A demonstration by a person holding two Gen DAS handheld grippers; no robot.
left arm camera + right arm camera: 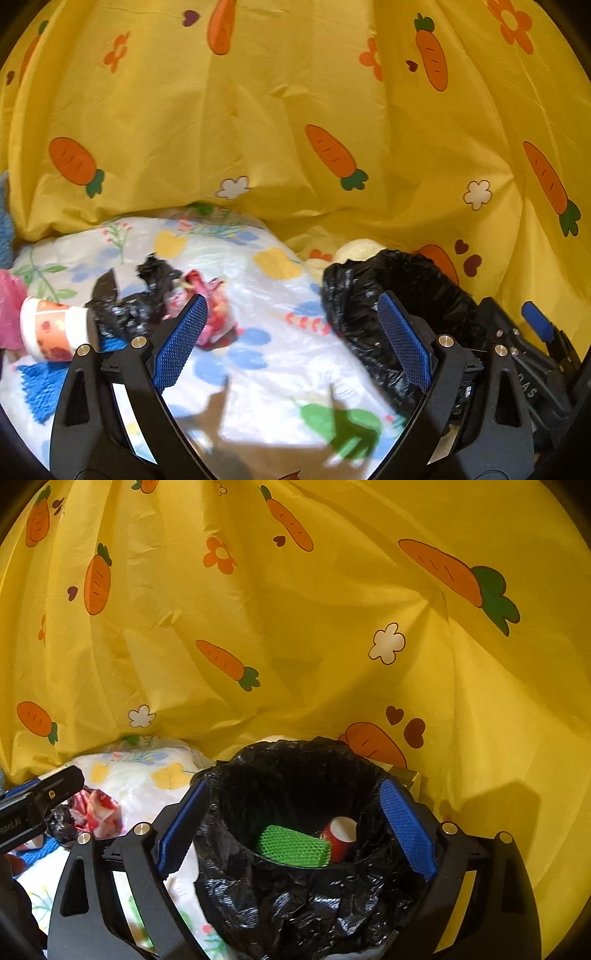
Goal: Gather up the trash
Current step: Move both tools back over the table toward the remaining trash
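Left gripper (291, 343): standing released, its blue pads (181, 341) spread wide with nothing between them, hovering over the flowered plastic sheet (280, 332) just left of the bin.

Right gripper (295, 827): likewise standing wide and empty-handed, its fingers straddling the mouth of the bin (295, 775) without pressing on the liner; seen from the left wrist it is sitting at the bin's far right side (535, 332).

Bin, lined with a crinkled black bag (399, 291): serving as the landmark here. Lying inside it, at the bottom, are a green mesh sponge-like piece (293, 847) and, touching its right end, a red paper cup (341, 836) tipped on its side with the white inside showing.

Left of the bin, on the sheet: a crumpled red-and-white wrapper (212, 306), a wad of black plastic (140, 299) beside it, then further left a white paper cup with an orange print (55, 332) lying on its side.

Under that cup, farthest from the bin: a blue knitted cloth (40, 384), and something pink (9, 310) at the frame's edge, possibly fabric, too cropped to tell.

Behind the bin and everything else: a yellow curtain printed with carrots (295, 627), hanging in folds.
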